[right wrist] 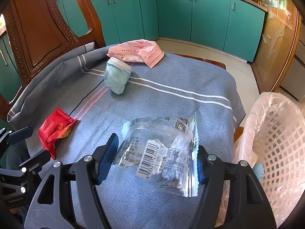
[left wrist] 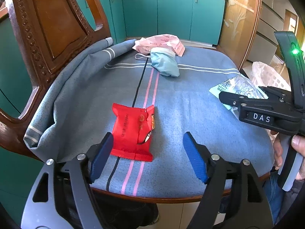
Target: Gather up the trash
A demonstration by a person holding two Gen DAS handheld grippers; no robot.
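A torn red snack wrapper [left wrist: 131,131] lies on the blue-grey cloth [left wrist: 190,105], and my left gripper [left wrist: 148,139] stands open around it, its left pad close to the wrapper's edge. A crumpled clear plastic wrapper [right wrist: 160,148] with a barcode lies between the fingers of my right gripper [right wrist: 156,145], which is open; the wrapper hides most of the right pad. Farther back lie a folded light-blue face mask [right wrist: 117,76] and a pink plastic bag [right wrist: 137,52]. The left wrist view shows the right gripper [left wrist: 228,99] over the clear wrapper [left wrist: 238,87].
A white lattice basket [right wrist: 282,133] lined with a thin plastic bag stands off the table's right edge. A carved wooden chair back [left wrist: 47,28] rises at the left, the cloth bunched against it. Teal cabinets [right wrist: 190,13] stand beyond. A person's hand [left wrist: 297,148] grips the right tool.
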